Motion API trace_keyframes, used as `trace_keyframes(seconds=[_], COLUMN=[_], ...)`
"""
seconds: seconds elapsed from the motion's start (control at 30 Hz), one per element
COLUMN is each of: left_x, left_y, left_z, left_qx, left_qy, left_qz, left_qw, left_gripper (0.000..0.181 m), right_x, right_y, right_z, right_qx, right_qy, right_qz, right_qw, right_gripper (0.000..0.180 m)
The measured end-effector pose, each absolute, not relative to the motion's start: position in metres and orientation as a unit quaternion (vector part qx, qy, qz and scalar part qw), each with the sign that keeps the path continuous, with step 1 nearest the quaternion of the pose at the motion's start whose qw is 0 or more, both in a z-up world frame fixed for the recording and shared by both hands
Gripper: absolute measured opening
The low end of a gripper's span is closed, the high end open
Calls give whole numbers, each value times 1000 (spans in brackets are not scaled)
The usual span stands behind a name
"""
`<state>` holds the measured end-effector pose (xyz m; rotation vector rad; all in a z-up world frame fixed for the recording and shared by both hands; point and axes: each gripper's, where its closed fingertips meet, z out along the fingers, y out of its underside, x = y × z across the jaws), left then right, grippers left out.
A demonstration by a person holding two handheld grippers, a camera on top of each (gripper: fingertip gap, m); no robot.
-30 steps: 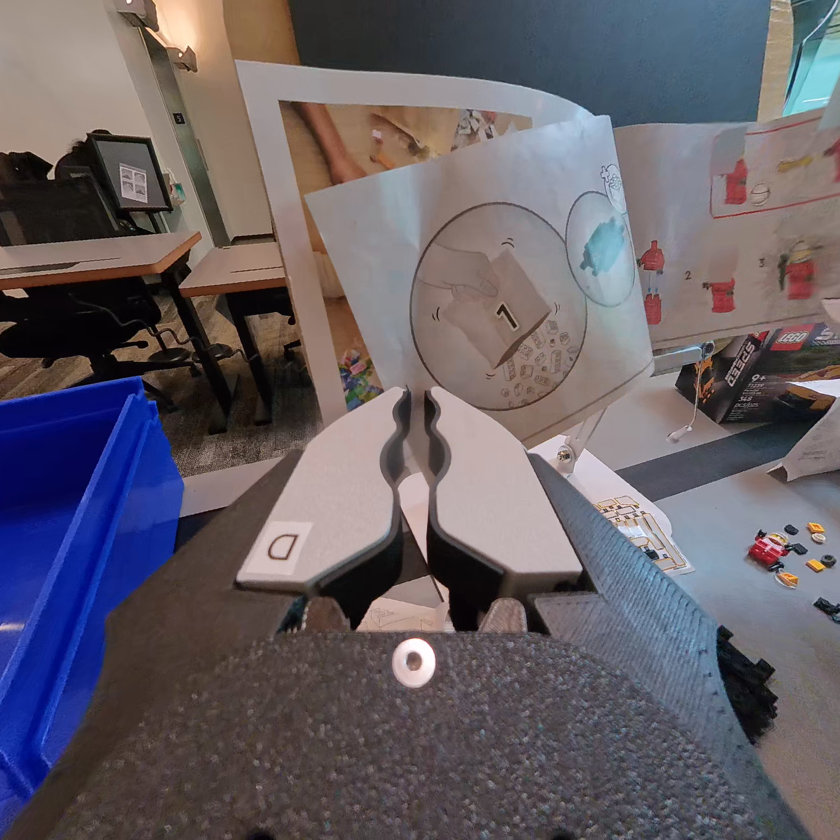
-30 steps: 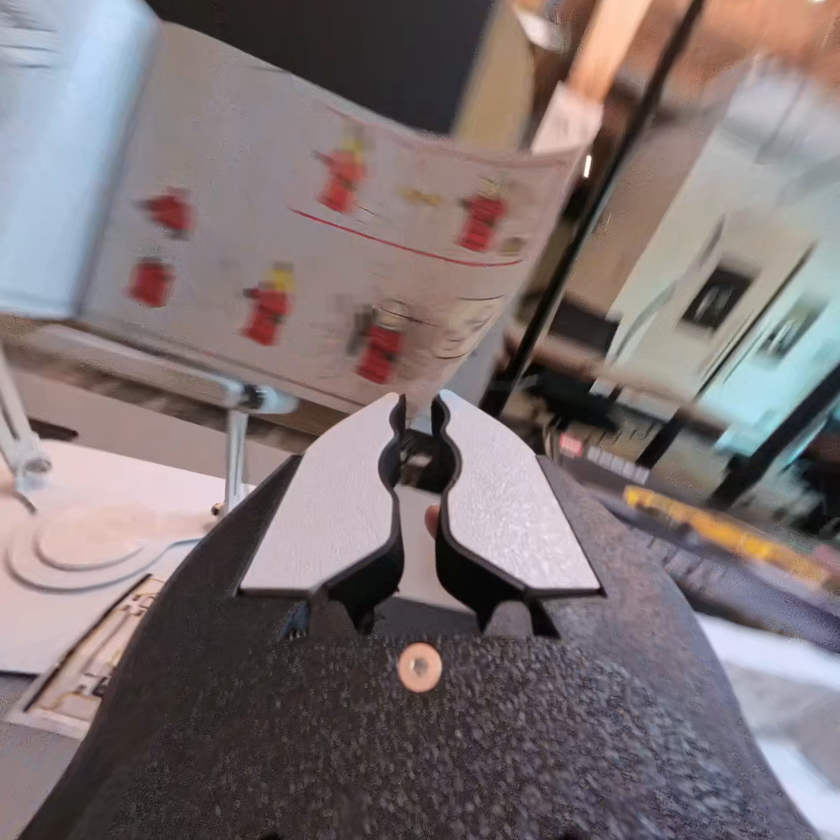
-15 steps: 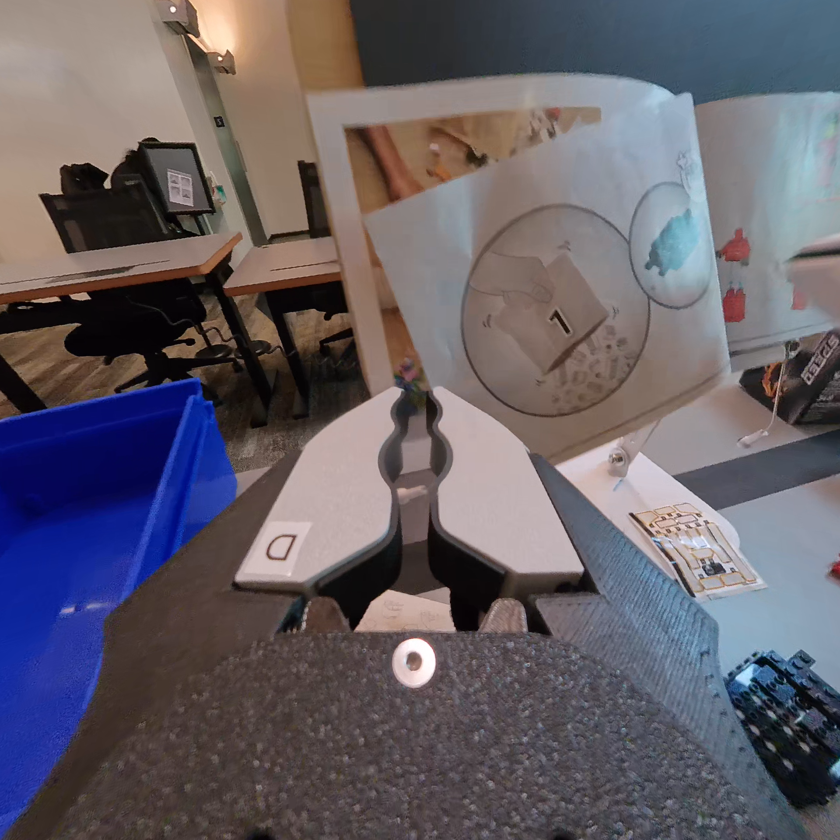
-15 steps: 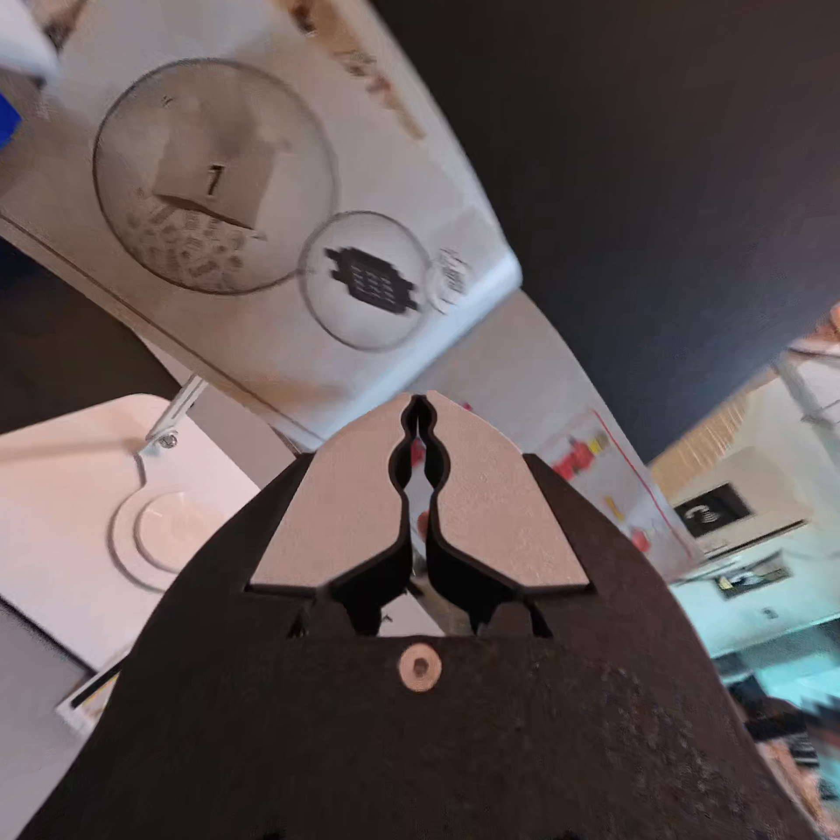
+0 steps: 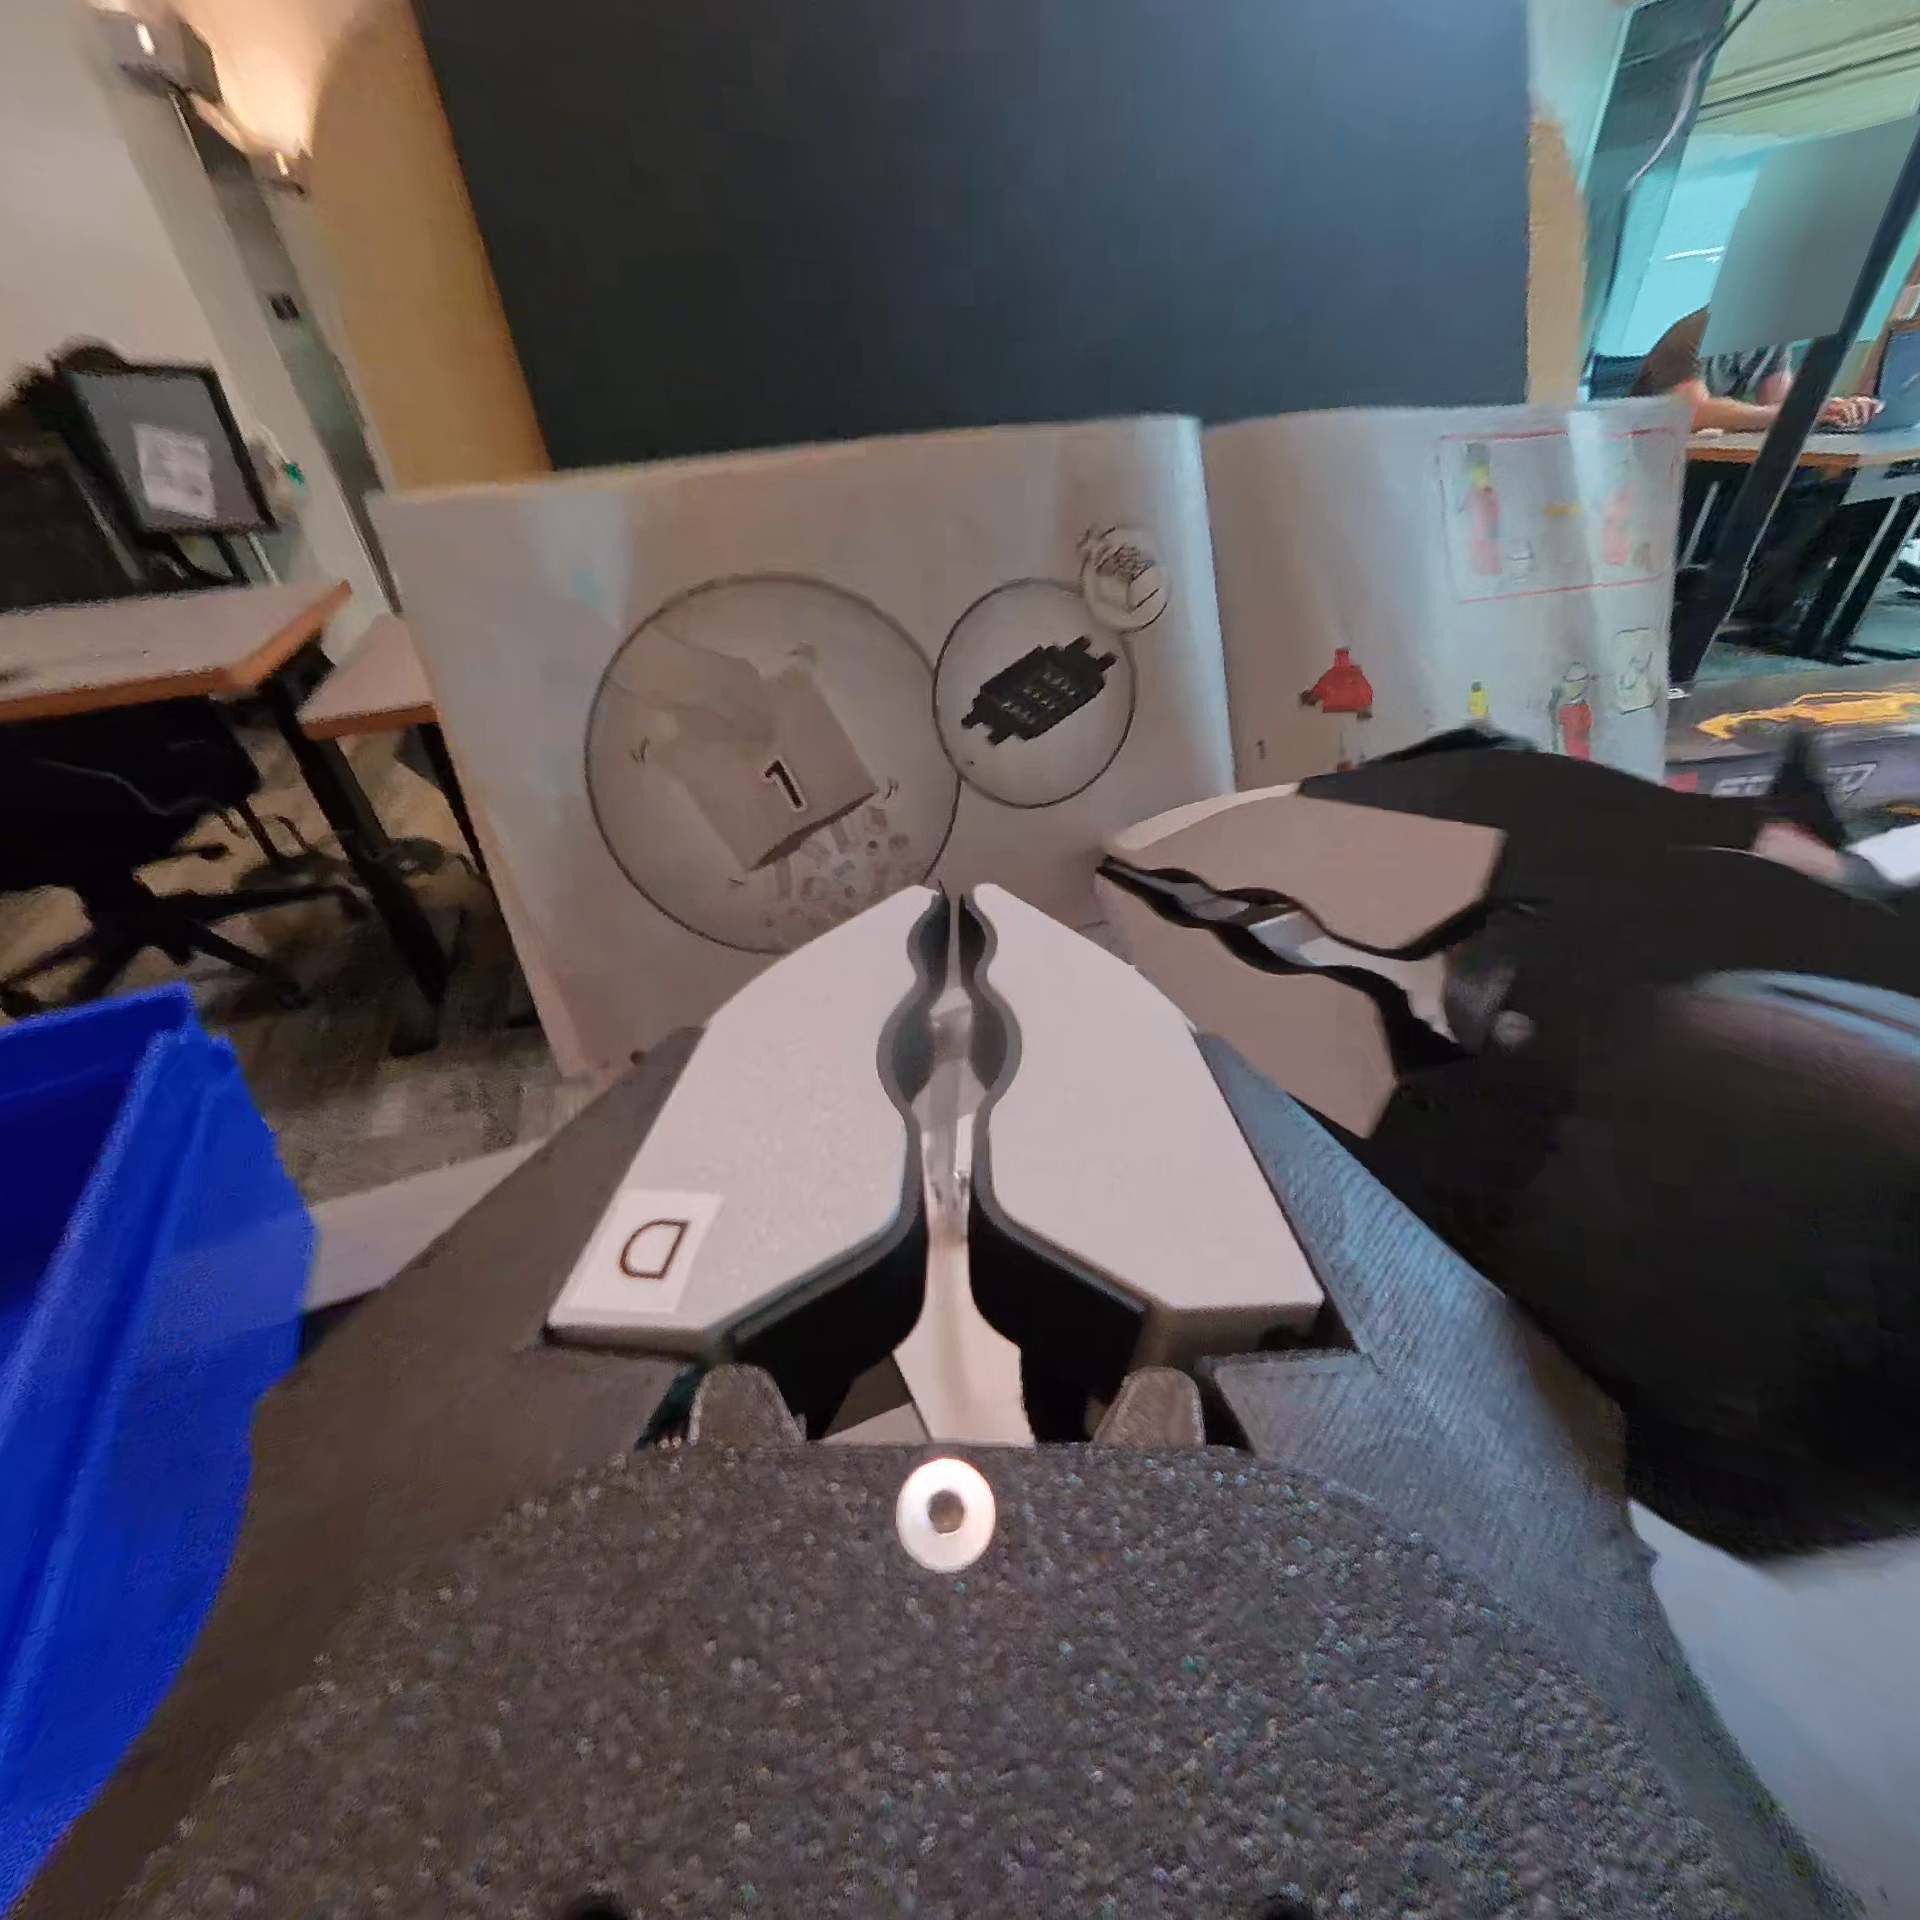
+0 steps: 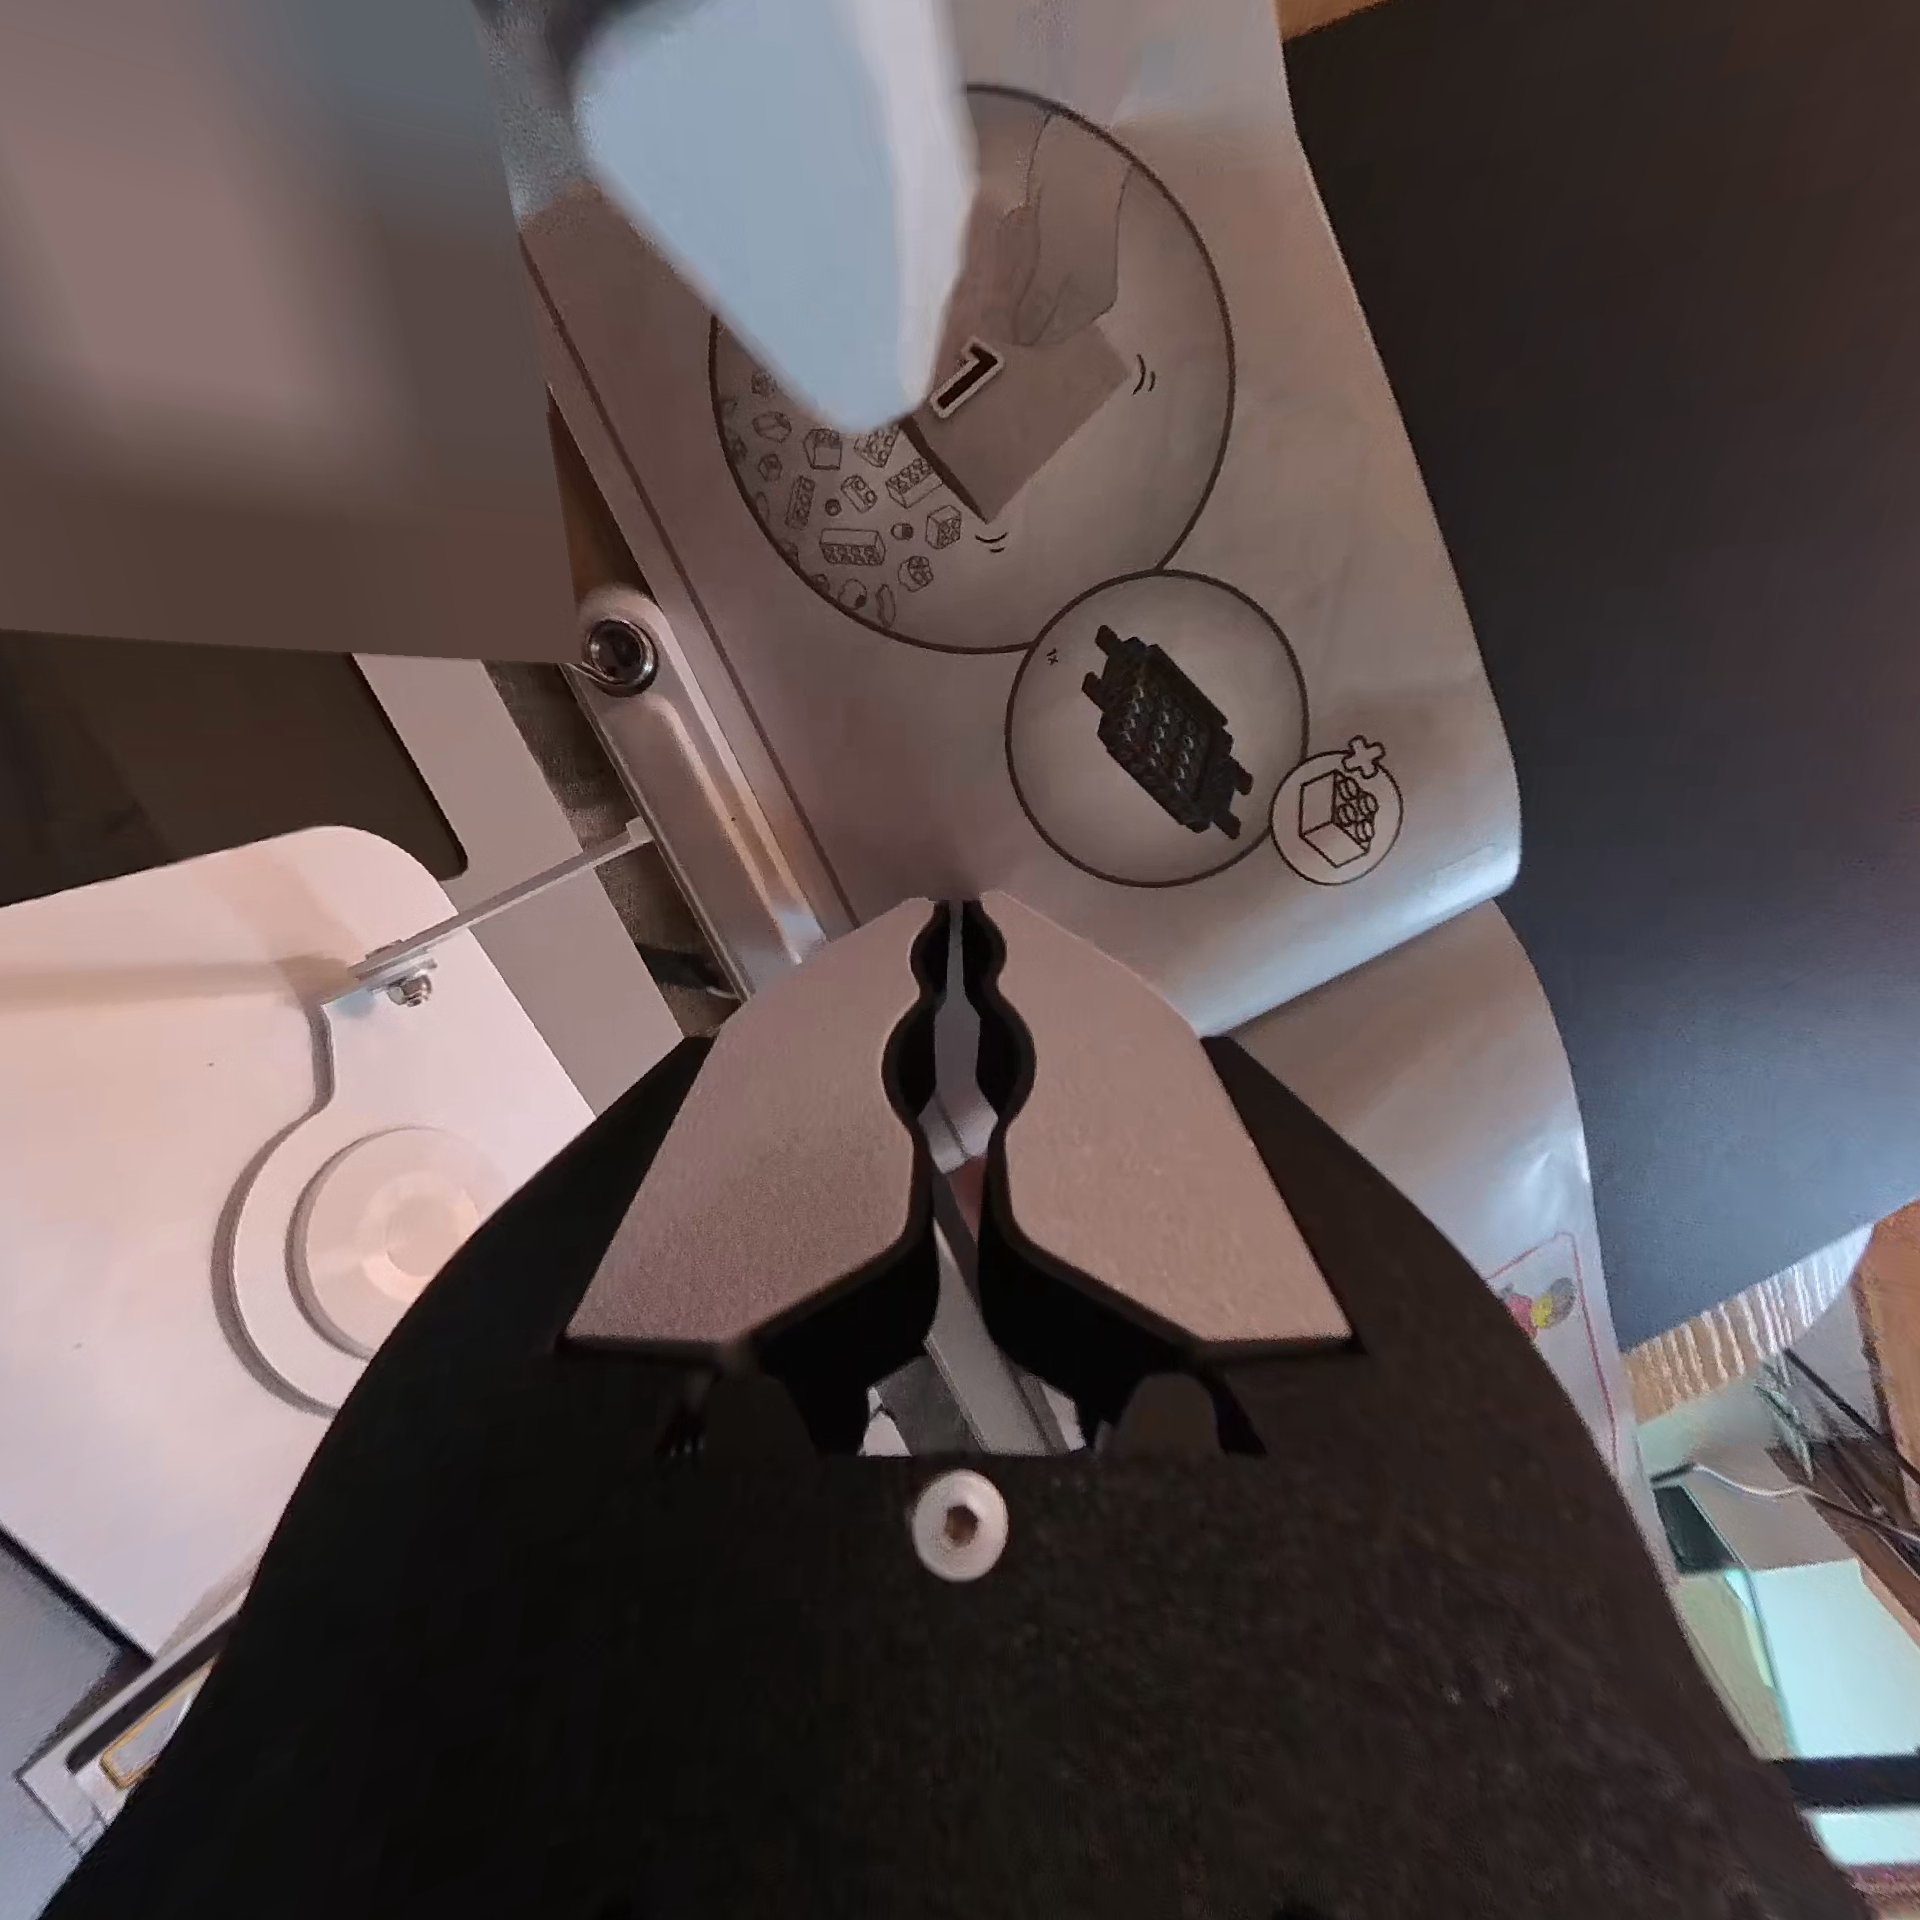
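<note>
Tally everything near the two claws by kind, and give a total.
Claws: 2 (left claw, right claw)
Instruction booklet: 1
Blue bin: 1
White stand: 1
Total: 5

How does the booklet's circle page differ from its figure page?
The circle page carries grey line drawings in rings; the figure page has small red figures and a red-outlined box. The right claw overlaps the figure page's lower corner, the left claw the circle page's lower edge. Both are pale upright paper.
</note>
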<state>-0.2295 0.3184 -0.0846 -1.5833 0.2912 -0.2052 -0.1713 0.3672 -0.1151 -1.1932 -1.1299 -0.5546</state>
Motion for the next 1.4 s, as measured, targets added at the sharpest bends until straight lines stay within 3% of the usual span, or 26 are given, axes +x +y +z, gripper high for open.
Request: trace_keyframes(seconds=[0.4,0.97,1.07,1.4], left_x=[-236,-265,-265,-272], left_y=[360,373,373,367], left_z=[-123,-114,-110,-120], left_qx=[-739,-737,-736,-745], left_qy=[126,135,138,123], left_qz=[-29,22,31,37], left_qw=[661,662,662,655], left_gripper=[2,7,5,3], right_x=[-87,-3,-10,-35], right_y=[361,375,359,367], right_z=[-118,-148,-165,-195], right_qx=[-616,-710,-716,-679], right_qy=[-391,-239,-241,-342], right_qz=[-104,30,72,-42], right_qw=[676,662,651,649], right_gripper=[5,7,19,30])
